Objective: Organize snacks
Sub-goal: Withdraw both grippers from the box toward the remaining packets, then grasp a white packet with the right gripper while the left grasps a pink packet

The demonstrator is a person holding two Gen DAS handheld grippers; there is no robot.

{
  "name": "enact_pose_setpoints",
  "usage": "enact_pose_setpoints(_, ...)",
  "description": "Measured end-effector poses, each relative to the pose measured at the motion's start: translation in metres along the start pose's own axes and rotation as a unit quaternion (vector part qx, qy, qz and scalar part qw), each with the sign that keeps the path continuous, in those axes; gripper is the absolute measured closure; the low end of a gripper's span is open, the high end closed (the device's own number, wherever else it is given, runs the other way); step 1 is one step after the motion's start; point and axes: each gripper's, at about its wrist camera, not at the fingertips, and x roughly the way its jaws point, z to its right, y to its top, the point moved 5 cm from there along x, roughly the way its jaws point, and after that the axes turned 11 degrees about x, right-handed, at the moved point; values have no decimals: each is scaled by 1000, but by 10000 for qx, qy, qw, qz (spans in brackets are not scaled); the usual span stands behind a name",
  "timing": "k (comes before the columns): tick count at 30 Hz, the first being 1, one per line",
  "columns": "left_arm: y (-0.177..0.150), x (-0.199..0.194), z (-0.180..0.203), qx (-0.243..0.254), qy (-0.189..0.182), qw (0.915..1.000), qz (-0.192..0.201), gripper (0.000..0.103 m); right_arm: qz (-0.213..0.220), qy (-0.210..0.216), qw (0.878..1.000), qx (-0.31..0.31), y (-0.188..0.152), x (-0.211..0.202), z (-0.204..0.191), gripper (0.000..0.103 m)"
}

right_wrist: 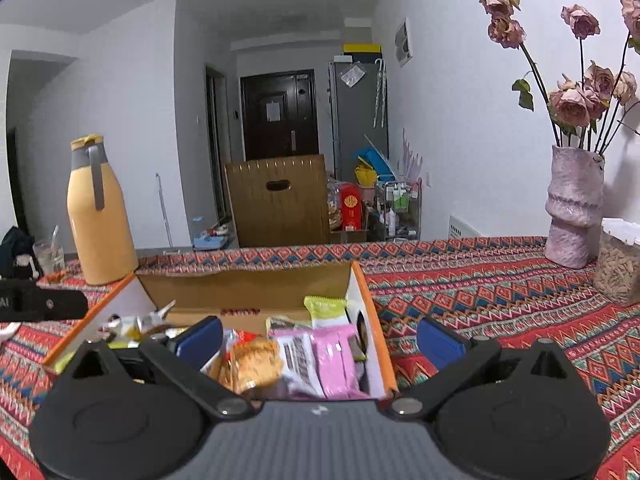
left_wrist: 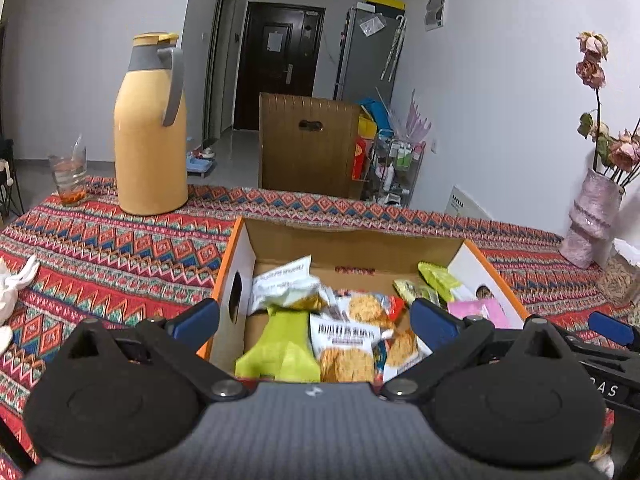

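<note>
An open cardboard box (left_wrist: pixel 352 248) with orange edges sits on the patterned tablecloth and holds several snack packets: a lime green one (left_wrist: pixel 276 352), cracker packs (left_wrist: pixel 346 344), a white bag (left_wrist: pixel 284 284), a pink pack (left_wrist: pixel 478 312). My left gripper (left_wrist: pixel 316 318) is open and empty over the box's near left part. In the right wrist view the box (right_wrist: pixel 256 284) shows a pink pack (right_wrist: pixel 332 356) and a cracker pack (right_wrist: pixel 252 364). My right gripper (right_wrist: pixel 320 340) is open and empty, straddling the box's right wall.
A tall yellow thermos (left_wrist: pixel 150 128) and a glass (left_wrist: pixel 69 176) stand at the far left of the table. A pink vase with dried roses (right_wrist: pixel 574 204) and a jar of nuts (right_wrist: pixel 620 268) stand at the right. A wooden chair back (left_wrist: pixel 308 144) is beyond the table.
</note>
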Motion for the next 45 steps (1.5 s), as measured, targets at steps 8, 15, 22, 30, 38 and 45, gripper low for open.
enact_pose_setpoints(8,-27,-6,0,40,-60,9995,-323,0,-403,-116,9990,-184,-27,-8,14,0)
enact_pose_setpoints(15,-48,-9,-6,-32,-85,9982,-594,0,-836,-232,9956,-367,-53,-5,24,0)
enact_pose_setpoints(22,-70,-3,-13,-145,-155,9969,-753,0,-1376,-391,9886,-477,-75,10,29,0)
enact_pose_setpoints(30,-79,4,-14,-212,-280,9961,-809,0,-1805,-480,9822,-204,-85,39,37,0)
enact_pose_setpoints(38,-86,8,-14,-292,-416,9944,-931,0,-1618,-578,9850,-127,-84,44,39,0)
enact_pose_setpoints(45,-89,11,-13,-299,-445,9938,-972,0,-1634,-509,9852,-115,-82,45,40,2)
